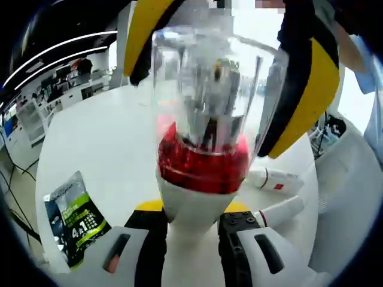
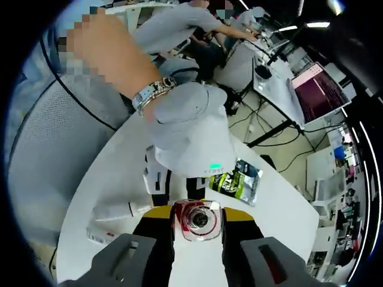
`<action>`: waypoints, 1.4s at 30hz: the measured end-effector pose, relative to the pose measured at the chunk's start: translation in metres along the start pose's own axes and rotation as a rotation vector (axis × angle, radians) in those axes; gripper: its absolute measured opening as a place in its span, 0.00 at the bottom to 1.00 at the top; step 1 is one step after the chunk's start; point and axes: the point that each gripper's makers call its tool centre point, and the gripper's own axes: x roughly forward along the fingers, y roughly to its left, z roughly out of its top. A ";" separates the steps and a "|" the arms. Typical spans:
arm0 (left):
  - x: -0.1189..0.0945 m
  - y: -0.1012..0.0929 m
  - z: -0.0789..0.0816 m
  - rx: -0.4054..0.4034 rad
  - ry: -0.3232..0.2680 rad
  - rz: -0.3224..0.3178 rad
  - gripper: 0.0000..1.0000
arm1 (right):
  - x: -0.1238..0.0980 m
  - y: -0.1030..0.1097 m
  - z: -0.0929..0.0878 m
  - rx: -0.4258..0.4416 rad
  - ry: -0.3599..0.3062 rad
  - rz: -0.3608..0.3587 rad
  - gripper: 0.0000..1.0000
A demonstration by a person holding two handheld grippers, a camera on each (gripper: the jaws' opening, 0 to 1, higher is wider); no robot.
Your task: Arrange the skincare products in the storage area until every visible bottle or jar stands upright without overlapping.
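Both the left gripper and the right gripper clench the red-and-white bottle above the white table; two tubes lie beside it.

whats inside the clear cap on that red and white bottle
Through the clear cap of the bottle a silvery pump head shows above the red collar. Glare hides its finer detail. Both grippers' fingers clamp the bottle: left gripper, right gripper.
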 end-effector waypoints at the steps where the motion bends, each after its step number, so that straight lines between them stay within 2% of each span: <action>1: -0.003 -0.001 0.001 -0.002 0.012 0.003 0.29 | 0.001 -0.002 -0.001 -0.024 -0.007 -0.022 0.27; 3: -0.007 0.000 0.010 -0.058 -0.021 0.012 0.31 | 0.002 -0.002 -0.002 -0.035 -0.014 -0.040 0.29; 4: -0.010 -0.001 0.012 -0.059 -0.023 0.006 0.31 | 0.001 -0.002 -0.002 -0.023 -0.033 -0.051 0.29; 7: -0.017 0.000 0.020 -0.058 -0.048 0.022 0.31 | -0.008 -0.006 -0.001 0.076 -0.102 -0.116 0.30; 9: -0.020 0.000 0.024 -0.055 -0.065 0.034 0.32 | -0.016 -0.010 -0.007 0.148 -0.142 -0.174 0.33; 12: -0.021 0.000 0.027 -0.040 -0.082 0.032 0.32 | -0.031 -0.010 -0.008 0.326 -0.264 -0.258 0.35; 14: -0.021 -0.003 0.026 -0.022 -0.080 0.020 0.32 | -0.043 -0.011 -0.007 0.497 -0.386 -0.342 0.34; 15: -0.020 -0.004 0.024 -0.012 -0.068 0.016 0.32 | -0.048 -0.012 -0.009 0.609 -0.449 -0.401 0.34; 17: -0.018 -0.005 0.017 0.037 -0.032 0.017 0.33 | -0.051 -0.011 -0.013 0.777 -0.543 -0.481 0.32; 19: -0.018 -0.005 0.016 0.042 -0.029 0.022 0.32 | -0.046 -0.005 -0.020 0.905 -0.560 -0.514 0.29; 20: -0.019 -0.004 0.016 0.035 -0.032 0.020 0.32 | -0.038 0.000 -0.029 0.978 -0.539 -0.541 0.27; 21: -0.019 -0.005 0.016 0.022 -0.036 0.014 0.32 | -0.030 0.006 -0.036 1.020 -0.502 -0.556 0.26; 22: -0.020 -0.006 0.016 0.011 -0.041 0.005 0.32 | -0.024 0.010 -0.037 1.051 -0.494 -0.549 0.27; 24: -0.021 -0.006 0.015 0.008 -0.047 0.000 0.31 | -0.016 0.014 -0.037 1.071 -0.481 -0.541 0.26; 26: -0.022 -0.006 0.014 0.005 -0.045 -0.003 0.29 | -0.010 0.017 -0.030 1.089 -0.489 -0.522 0.23; 32: -0.023 -0.009 0.012 -0.013 -0.047 -0.025 0.30 | -0.012 0.011 -0.022 1.099 -0.505 -0.550 0.23; 37: -0.023 -0.015 0.004 -0.004 -0.005 -0.048 0.31 | -0.013 0.007 -0.019 1.064 -0.499 -0.561 0.22; 42: -0.023 -0.020 0.004 -0.005 -0.006 -0.077 0.29 | -0.012 0.010 -0.023 1.014 -0.488 -0.534 0.21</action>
